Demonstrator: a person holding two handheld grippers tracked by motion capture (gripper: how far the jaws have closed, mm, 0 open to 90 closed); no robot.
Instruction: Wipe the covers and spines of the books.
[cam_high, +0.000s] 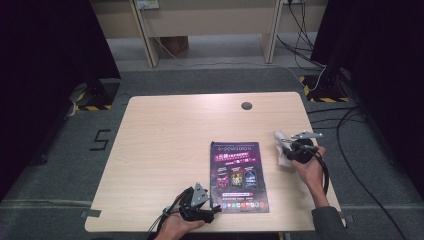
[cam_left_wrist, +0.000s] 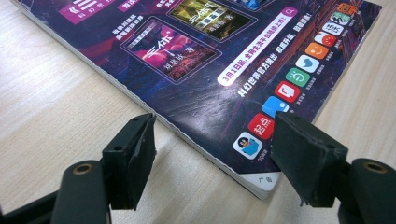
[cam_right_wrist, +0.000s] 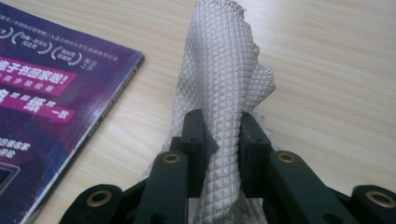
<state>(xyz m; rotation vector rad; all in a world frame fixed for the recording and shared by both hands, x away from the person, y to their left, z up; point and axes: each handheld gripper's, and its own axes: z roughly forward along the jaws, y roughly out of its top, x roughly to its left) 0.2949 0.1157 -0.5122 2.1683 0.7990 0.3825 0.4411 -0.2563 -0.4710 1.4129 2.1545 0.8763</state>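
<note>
The white cloth (cam_right_wrist: 219, 93) is pinched between the jaws of the right gripper (cam_right_wrist: 222, 140), its waffle-textured fabric bunched into a loose upright fold that rises past the pads and flops over at the top; in the high view the cloth (cam_high: 281, 142) is seen at the right side of the table (cam_high: 165, 125), just beside the magazine's right edge and clear of it. It is judged to be light, soft and quite limp — no shape is kept where it is not supported, so any hanging part can be expected to drag or trail. The textured weave should give the pads good purchase, and a grip on a gathered bunch, as here, is judged safer than one on a single thin edge. The magazine (cam_high: 238, 176) lies flat near the front middle of the table, its glossy purple cover up; it is likely smooth and slippery on top, flexible rather than stiff, and best steadied or lifted at a corner or along its edge. The left gripper (cam_left_wrist: 212, 144) is held at the magazine's near corner (cam_left_wrist: 261, 179) with its jaws standing apart and nothing between the pads — one pad is over the bare wood, the other over the cover's corner, and whether that pad touches the cover cannot be told.
</note>
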